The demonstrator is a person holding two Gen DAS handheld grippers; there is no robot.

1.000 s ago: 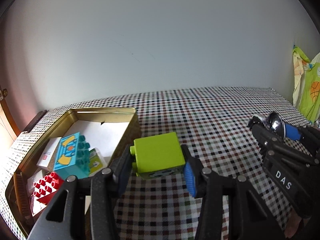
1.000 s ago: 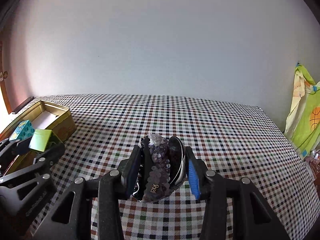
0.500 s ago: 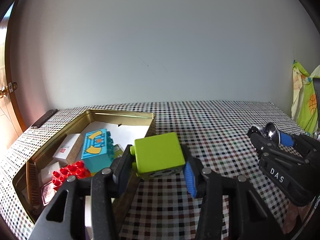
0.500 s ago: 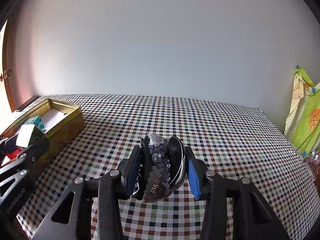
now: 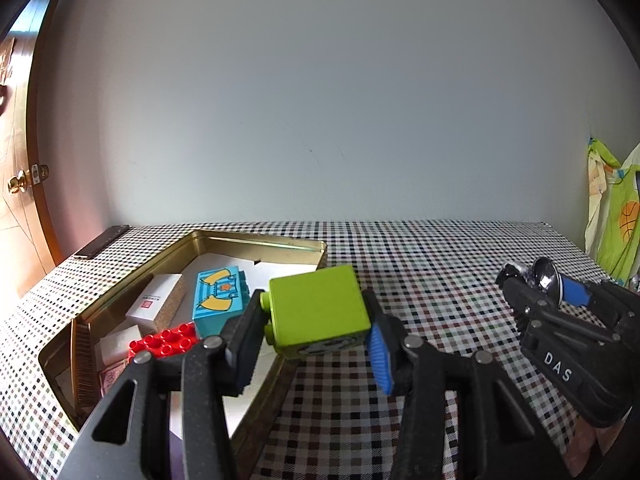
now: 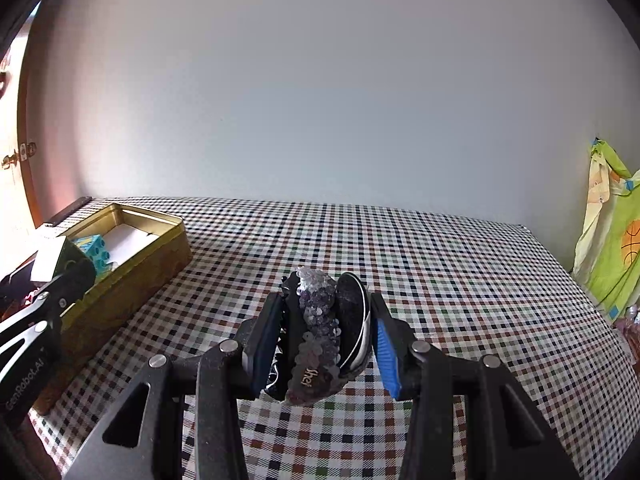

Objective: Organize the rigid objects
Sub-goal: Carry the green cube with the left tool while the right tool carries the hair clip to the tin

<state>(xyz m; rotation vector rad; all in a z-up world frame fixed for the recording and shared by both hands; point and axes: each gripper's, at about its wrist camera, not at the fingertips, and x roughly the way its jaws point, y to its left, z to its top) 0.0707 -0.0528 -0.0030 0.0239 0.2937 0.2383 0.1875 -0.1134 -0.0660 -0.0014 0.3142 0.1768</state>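
My left gripper (image 5: pixel 316 336) is shut on a lime green toy block (image 5: pixel 320 312), held in the air just over the right rim of an open gold tin (image 5: pixel 260 240). Inside the tin lie a teal printed block (image 5: pixel 218 296), a red studded brick (image 5: pixel 164 340) and a white box (image 5: pixel 154 304). My right gripper (image 6: pixel 324 336) is shut on a purple sequined hair clip (image 6: pixel 320 320) with a shiny black piece beside it, above the checked tablecloth (image 6: pixel 440 264). In the left wrist view the right gripper (image 5: pixel 540 284) shows at the far right. The tin (image 6: pixel 132 256) sits left of it.
A dark flat slab (image 5: pixel 102 242) lies at the table's back left corner. A wooden door with a brass knob (image 5: pixel 18 182) stands at the left. Green and yellow fabric (image 5: pixel 612 216) hangs past the table's right edge. A plain wall runs behind.
Both grippers have shifted left toward the tin, each keeping its load. The green block has gone from right of the tin to over its right rim.
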